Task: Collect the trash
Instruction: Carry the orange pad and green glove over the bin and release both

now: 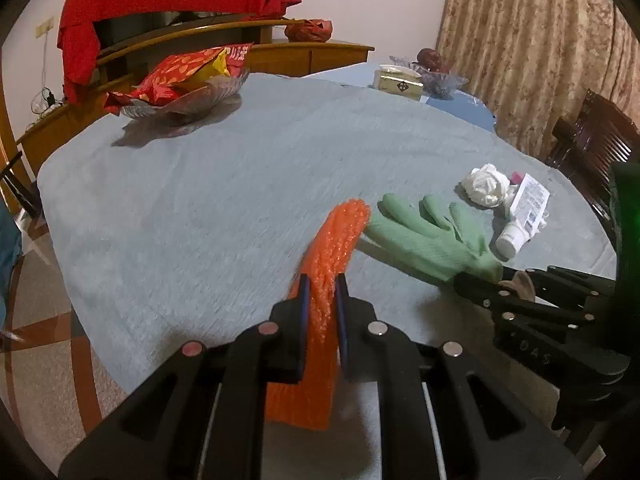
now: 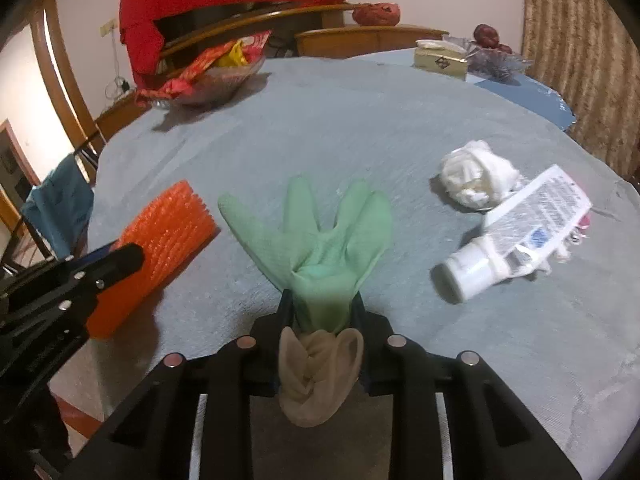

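Glove (image 2: 320, 248) cuff sits clamped in the right gripper (image 2: 320, 312) jaws, orange netting (image 1: 324, 280) in the left gripper (image 1: 322, 292) jaws; lift both straight up off the surface (image 1: 240, 184), clear of the tube (image 2: 516, 232).

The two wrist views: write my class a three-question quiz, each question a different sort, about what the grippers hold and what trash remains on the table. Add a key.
1. True or false: the left gripper is shut on the orange mesh sleeve.
2. What does the right gripper grip?
A. white tube
B. green glove
C. crumpled tissue
3. Fill in: the white tube lies beside the crumpled ____.

Key: 1 true. 2 B, the green glove, pinched at its cuff. 3 tissue.
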A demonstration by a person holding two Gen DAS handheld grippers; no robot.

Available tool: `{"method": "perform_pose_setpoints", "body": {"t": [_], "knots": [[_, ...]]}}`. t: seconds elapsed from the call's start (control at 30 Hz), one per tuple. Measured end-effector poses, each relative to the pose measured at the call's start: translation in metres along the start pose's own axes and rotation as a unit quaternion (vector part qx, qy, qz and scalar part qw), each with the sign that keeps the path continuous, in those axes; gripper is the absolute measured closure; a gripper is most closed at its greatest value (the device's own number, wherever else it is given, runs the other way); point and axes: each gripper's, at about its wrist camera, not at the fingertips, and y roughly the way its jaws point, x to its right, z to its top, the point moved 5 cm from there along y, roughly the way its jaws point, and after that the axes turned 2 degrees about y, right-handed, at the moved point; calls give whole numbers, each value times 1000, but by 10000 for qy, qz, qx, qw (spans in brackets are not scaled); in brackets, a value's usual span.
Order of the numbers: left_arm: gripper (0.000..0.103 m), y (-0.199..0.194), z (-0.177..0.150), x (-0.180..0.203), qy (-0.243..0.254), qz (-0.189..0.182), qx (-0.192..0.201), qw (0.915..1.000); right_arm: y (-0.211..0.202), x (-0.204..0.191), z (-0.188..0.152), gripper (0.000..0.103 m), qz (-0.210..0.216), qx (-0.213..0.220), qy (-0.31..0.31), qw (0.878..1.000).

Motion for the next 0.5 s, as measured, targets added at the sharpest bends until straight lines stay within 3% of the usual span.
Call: {"method": "perform_pose_setpoints", "body": {"t": [0.27,0.5], "knots": [[92,-19,16,22,54,-195,195,9996,-52,22,14,76,-105,498,275,9983],[92,-43,33,71,295,-576,394,9971,-113,51,19,76,-459,948,356,9938]]}}
